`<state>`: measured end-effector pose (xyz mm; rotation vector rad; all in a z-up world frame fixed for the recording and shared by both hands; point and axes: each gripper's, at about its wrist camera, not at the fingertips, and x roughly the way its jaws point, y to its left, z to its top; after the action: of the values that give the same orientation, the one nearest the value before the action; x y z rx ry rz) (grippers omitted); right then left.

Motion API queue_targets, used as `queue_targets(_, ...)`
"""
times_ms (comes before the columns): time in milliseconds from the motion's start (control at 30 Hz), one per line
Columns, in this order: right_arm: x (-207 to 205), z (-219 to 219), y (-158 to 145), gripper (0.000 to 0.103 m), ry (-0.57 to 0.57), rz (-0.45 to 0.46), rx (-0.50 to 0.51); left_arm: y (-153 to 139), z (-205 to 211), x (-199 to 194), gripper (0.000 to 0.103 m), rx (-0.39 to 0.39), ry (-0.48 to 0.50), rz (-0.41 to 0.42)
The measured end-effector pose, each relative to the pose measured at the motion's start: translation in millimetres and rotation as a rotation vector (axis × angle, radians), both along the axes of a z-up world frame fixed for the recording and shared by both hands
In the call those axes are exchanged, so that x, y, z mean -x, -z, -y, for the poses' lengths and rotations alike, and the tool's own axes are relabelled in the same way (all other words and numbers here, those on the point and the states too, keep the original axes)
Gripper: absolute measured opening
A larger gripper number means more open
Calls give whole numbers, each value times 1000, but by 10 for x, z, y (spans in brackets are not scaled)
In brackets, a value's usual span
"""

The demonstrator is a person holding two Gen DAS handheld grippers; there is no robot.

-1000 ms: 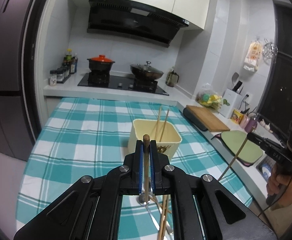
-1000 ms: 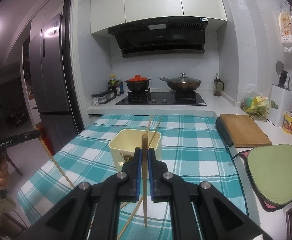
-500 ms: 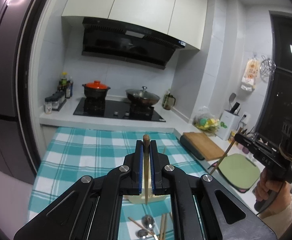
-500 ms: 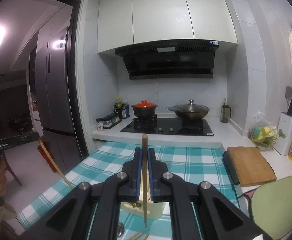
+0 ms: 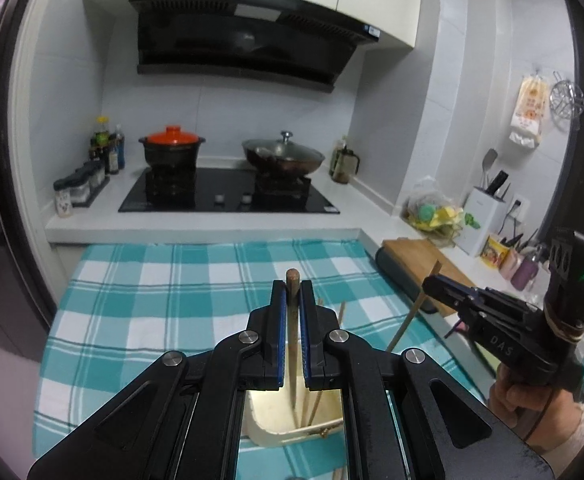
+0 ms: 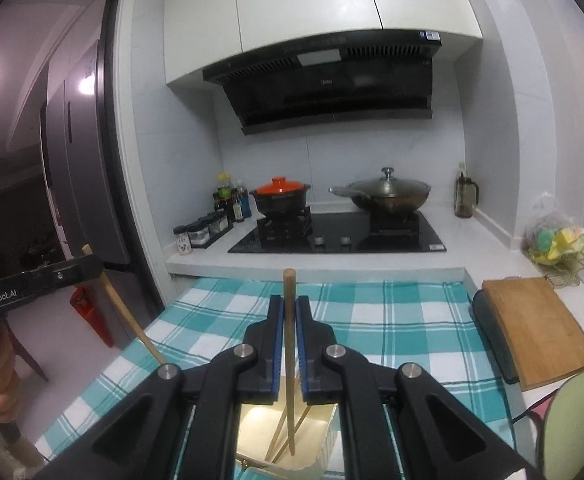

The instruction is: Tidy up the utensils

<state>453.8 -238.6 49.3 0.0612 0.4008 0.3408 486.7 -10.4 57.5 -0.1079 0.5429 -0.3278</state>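
My left gripper (image 5: 292, 292) is shut on a wooden chopstick (image 5: 292, 344) held upright, its lower tip over the cream utensil box (image 5: 280, 428) on the checked tablecloth (image 5: 152, 312). My right gripper (image 6: 287, 310) is shut on another wooden chopstick (image 6: 289, 360), its tip inside the same box (image 6: 260, 432), where two chopsticks (image 6: 288, 436) lean. The right gripper also shows in the left wrist view (image 5: 431, 282), and the left gripper in the right wrist view (image 6: 92, 268), each with its chopstick slanting down.
Behind the table are a hob (image 5: 228, 196) with an orange-lidded pot (image 5: 172, 150) and a lidded wok (image 5: 284, 156). A wooden cutting board (image 6: 535, 328) and a green mat (image 6: 579, 420) lie on the right counter. Spice jars (image 5: 80, 184) stand at the left.
Both grippers have come down and forward over the box with their chopsticks; the chopstick tips now hang at or inside the box opening.
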Motion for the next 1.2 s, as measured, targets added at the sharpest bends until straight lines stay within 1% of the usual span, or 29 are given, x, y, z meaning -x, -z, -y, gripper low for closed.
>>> queue_targets(133,-393,24,391,6,-16,-158,-1,499,110,-386,4,-7,10,-146)
queue_targets(233,-603,5,685,7,-27,-271,18,809,207,-581,5,-46,-4,-226)
queue_targets(300,-701,-14,824,9,-26,-317,37,944,255,-663,20,-71,-19,-272)
queue_targets(333,-760,-21,883,16,-20,-338,46,970,259,-676,41,-72,-23,-287)
queue_targets(367,-797,-16,908,26,-8,-345,50,967,246,-657,57,-69,-31,-289)
queue_targets(400,-809,9,908,41,11,-340,42,936,220,-601,61,-65,-41,-275)
queue_targets(467,-776,91,844,43,37,-315,3,837,162,-475,68,-68,-35,-250)
queue_targets(533,-707,158,766,43,44,-297,-21,772,84,-328,74,-96,-30,-236)
queue_targets(567,-653,191,733,43,45,-287,-17,758,39,-225,78,-117,-25,-232)
queue_targets(633,-475,228,684,43,42,-271,12,779,-38,26,81,-156,-1,-236)
queue_targets(733,-73,272,699,44,18,-265,74,925,-143,521,83,-213,46,-268)
queue_targets(800,263,293,772,44,-12,-269,124,1072,-190,874,84,-246,68,-292)
queue_targets(867,639,301,919,44,-35,-286,188,1245,-228,1251,86,-260,80,-306)
queue_targets(933,979,313,1088,44,-50,-302,227,1424,-252,1578,89,-242,83,-317)
queue_targets(1000,1317,315,1278,44,-48,-314,248,1628,-250,1861,90,-214,66,-328)
queue_targets(1100,1780,263,1592,44,-30,-328,273,1945,-179,2163,90,-141,39,-373)
queue_targets(1167,2021,229,1788,44,-12,-352,253,2071,-82,2313,90,-95,40,-382)
queue_targets(1200,2115,221,1869,44,-3,-366,230,2101,-25,2381,90,-88,33,-377)
